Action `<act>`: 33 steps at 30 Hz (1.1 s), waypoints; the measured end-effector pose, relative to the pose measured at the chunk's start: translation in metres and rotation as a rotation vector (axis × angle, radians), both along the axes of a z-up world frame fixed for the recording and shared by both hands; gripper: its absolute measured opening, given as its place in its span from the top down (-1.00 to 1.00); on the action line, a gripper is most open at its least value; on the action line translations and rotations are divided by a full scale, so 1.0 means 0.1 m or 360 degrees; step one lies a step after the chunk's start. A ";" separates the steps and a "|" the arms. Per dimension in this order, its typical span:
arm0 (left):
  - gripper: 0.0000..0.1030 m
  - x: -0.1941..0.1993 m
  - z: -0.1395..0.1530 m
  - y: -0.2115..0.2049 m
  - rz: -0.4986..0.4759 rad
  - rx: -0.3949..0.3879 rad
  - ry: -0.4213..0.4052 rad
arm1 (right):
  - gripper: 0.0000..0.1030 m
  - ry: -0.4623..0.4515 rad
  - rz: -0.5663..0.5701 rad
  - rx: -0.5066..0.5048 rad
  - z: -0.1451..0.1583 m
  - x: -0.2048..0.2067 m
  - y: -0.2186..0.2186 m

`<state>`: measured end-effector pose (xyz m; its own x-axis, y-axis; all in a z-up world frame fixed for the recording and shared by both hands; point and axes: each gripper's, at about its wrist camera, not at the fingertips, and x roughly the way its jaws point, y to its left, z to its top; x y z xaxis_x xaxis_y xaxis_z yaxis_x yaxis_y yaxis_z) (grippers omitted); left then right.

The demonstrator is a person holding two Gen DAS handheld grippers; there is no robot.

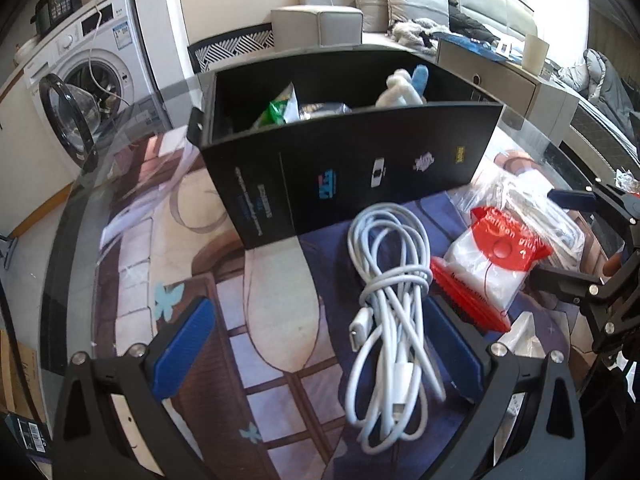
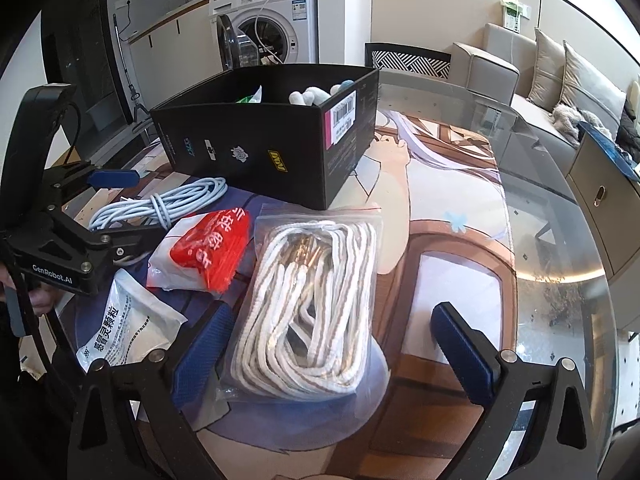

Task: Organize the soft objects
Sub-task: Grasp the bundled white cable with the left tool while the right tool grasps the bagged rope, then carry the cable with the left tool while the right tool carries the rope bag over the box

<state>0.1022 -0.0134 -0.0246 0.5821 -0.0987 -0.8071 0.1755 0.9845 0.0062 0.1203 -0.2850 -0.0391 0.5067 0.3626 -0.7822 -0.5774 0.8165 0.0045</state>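
Between the right gripper's (image 2: 328,354) spread fingers (image 2: 200,356), nothing is gripped yet: the bagged white rope (image 2: 316,304) lies flat on the counter (image 2: 560,208), its near end inside the gap, crowded against the 9 o'clock pad and well clear of the 3 o'clock one. The black box (image 2: 272,136), already loaded with a few soft bits, sits at 12 o'clock just past the bag's far edge.

Trouble can be expected from that lopsided position: if the fingers are closed as they stand, the slick plastic may get pinched at one corner only, and the bag could slide out or droop on the lift. The red-and-white packet (image 2: 208,252) at 10 o'clock touches the bag, so it might be dragged along too.

Over on the other side, the left gripper (image 1: 320,354) is also held wide, unclenched, with the coiled white cable (image 1: 388,308) lying loose near its 3 o'clock pad. A white sachet (image 2: 128,332) is parked at 9 o'clock.
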 end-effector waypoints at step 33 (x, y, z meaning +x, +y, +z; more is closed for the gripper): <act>0.37 -0.38 0.24 0.15 -0.0075 -0.0188 -0.0191 | 0.09 -0.0164 0.0004 0.0059 0.18 -0.25 -0.19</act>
